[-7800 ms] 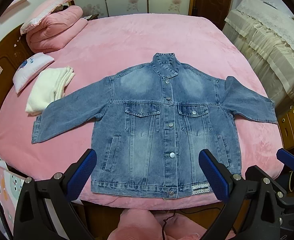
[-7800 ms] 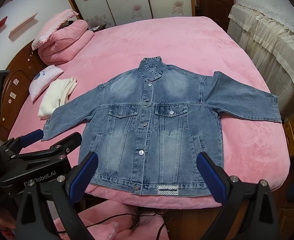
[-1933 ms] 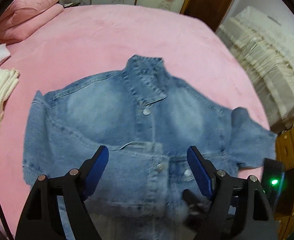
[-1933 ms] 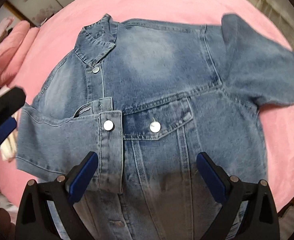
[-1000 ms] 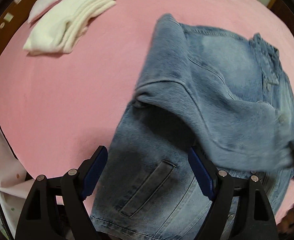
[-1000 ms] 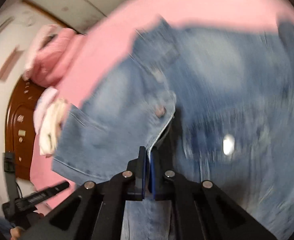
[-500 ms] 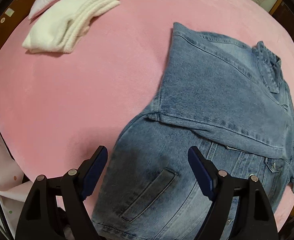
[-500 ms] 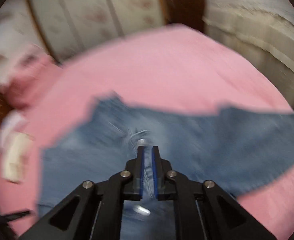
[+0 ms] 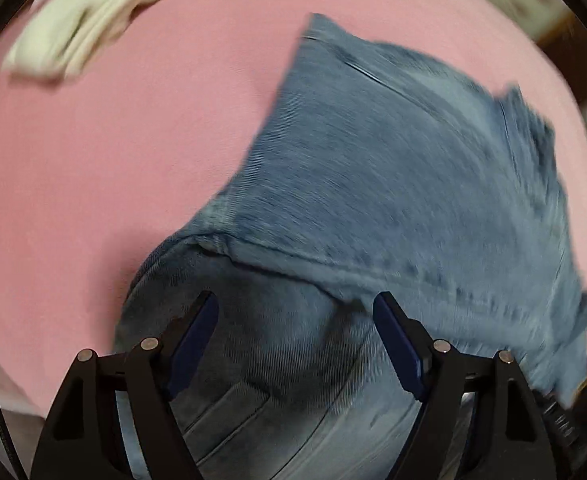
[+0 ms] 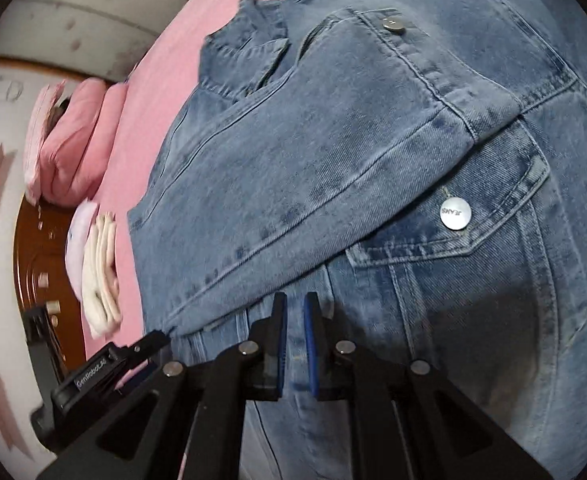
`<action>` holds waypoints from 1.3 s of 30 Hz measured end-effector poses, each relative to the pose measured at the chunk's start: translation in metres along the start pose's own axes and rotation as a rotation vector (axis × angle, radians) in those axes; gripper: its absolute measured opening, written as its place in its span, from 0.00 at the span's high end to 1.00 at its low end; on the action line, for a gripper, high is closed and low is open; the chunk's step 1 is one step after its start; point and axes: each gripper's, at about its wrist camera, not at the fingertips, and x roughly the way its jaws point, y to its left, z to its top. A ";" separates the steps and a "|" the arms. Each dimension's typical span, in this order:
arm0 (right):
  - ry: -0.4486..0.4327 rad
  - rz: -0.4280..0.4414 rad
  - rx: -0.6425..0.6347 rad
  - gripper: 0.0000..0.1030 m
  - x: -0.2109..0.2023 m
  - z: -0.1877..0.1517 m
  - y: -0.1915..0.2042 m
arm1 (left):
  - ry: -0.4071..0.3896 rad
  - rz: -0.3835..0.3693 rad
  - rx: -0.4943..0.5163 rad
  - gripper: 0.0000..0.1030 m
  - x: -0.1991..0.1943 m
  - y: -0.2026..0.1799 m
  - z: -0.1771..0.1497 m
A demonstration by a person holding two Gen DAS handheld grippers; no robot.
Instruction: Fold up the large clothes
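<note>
Left gripper (image 9: 295, 334), spread apart, hovers over the denim jacket (image 9: 393, 184); right gripper (image 10: 294, 354) nearly together.

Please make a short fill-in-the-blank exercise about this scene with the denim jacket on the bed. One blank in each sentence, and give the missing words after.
1. The denim jacket lies on a bed cover whose colour is ____.
2. One sleeve is folded across the jacket's ____.
3. The jaws of the left gripper stand ____.
4. The folded towel beside the jacket is ____ in colour.

Missing words: pink; front; open; white
</note>
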 end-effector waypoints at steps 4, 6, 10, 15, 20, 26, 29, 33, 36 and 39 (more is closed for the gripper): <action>-0.035 -0.030 0.028 0.64 0.005 0.019 -0.014 | -0.015 -0.124 -0.143 0.23 0.009 0.032 0.014; -0.074 -0.021 0.059 0.59 0.000 0.026 -0.019 | -0.033 -0.164 -0.172 0.29 0.012 0.042 0.020; -0.150 -0.111 0.079 0.58 -0.010 0.042 -0.028 | -0.004 -0.148 -0.228 0.67 0.025 0.057 0.029; -0.170 -0.088 0.057 0.99 -0.013 0.041 -0.029 | -0.018 -0.296 -0.389 0.85 0.029 0.092 0.027; -0.095 -0.007 -0.079 0.98 -0.001 0.020 0.004 | -0.034 -0.377 -0.510 0.86 0.035 0.110 0.023; -0.106 -0.156 -0.036 0.96 0.003 0.011 0.013 | -0.025 -0.234 -0.395 0.80 0.021 0.091 0.029; -0.194 -0.260 -0.050 0.93 -0.016 0.005 0.021 | -0.135 0.040 -0.164 0.79 -0.021 0.066 0.038; -0.333 -0.395 -0.213 0.90 -0.034 -0.001 0.046 | -0.218 0.000 0.109 0.79 -0.056 0.030 0.042; -0.381 -0.518 -0.340 0.90 -0.030 0.015 0.042 | -0.144 -0.088 0.192 0.79 -0.045 -0.008 0.049; -0.306 -0.488 -0.153 0.90 -0.029 0.049 0.007 | -0.043 -0.133 0.190 0.79 -0.022 -0.028 0.049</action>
